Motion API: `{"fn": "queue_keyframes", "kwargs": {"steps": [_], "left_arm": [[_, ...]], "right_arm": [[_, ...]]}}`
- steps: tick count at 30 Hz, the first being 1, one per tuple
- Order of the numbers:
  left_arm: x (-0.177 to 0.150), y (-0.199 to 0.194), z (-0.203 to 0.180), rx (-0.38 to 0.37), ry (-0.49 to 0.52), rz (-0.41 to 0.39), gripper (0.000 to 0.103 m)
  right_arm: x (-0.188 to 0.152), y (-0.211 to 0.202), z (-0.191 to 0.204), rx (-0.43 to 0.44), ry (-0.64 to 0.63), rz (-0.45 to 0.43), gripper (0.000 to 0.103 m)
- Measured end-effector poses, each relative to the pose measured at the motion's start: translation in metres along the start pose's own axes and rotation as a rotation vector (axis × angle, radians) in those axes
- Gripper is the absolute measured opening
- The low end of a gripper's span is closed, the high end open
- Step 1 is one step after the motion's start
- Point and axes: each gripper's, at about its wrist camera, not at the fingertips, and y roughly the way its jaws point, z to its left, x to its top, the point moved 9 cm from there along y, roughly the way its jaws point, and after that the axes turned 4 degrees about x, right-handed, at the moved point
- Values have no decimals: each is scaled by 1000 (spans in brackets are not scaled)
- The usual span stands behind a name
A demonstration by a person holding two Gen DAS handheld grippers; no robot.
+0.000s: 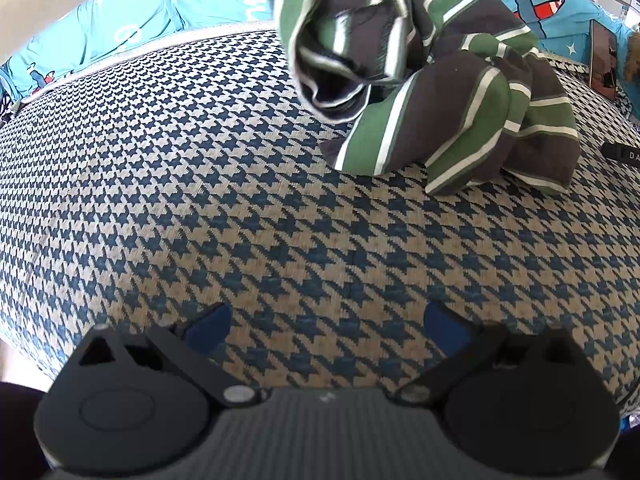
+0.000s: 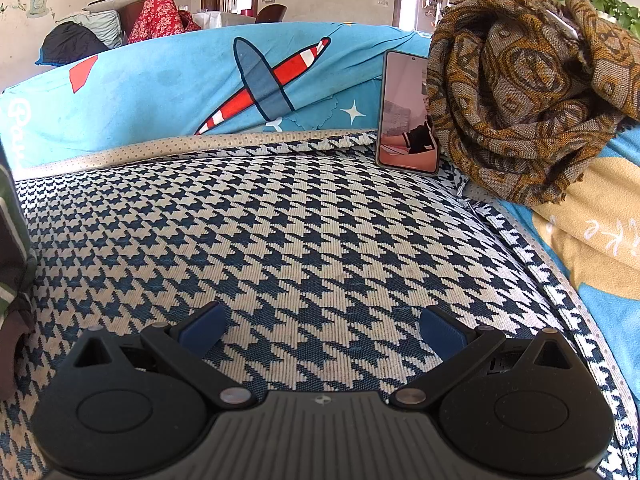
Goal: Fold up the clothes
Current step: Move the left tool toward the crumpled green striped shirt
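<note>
A green, dark grey and white striped garment [image 1: 440,80] lies crumpled on the houndstooth cushion [image 1: 200,180], far right of centre in the left wrist view; its upper part is blurred and rises out of the frame. My left gripper [image 1: 326,330] is open, well short of the garment, over bare cushion. In the right wrist view only an edge of the striped garment [image 2: 12,240] shows at the far left. My right gripper [image 2: 320,330] is open above the houndstooth cushion [image 2: 300,220], holding nothing.
A phone [image 2: 406,114] leans upright at the cushion's back right, next to a bundled brown patterned cloth [image 2: 528,92]. A blue sheet with a plane print [image 2: 200,80] covers the backrest. A dark object [image 1: 622,152] pokes in at the right edge.
</note>
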Motion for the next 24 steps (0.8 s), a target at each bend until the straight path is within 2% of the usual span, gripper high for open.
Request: {"fn": "queue_keyframes", "kwargs": {"steps": [10, 14, 24], "left_arm": [[-10, 2, 6, 26, -7, -2, 103], [-24, -11, -10, 53, 2, -8, 103], [-27, -18, -2, 78, -31, 2, 103]], "right_arm": [[0, 0, 0, 0, 0, -1, 103], [3, 1, 1, 0, 0, -1, 103], [9, 2, 3, 0, 0, 0, 103]]}}
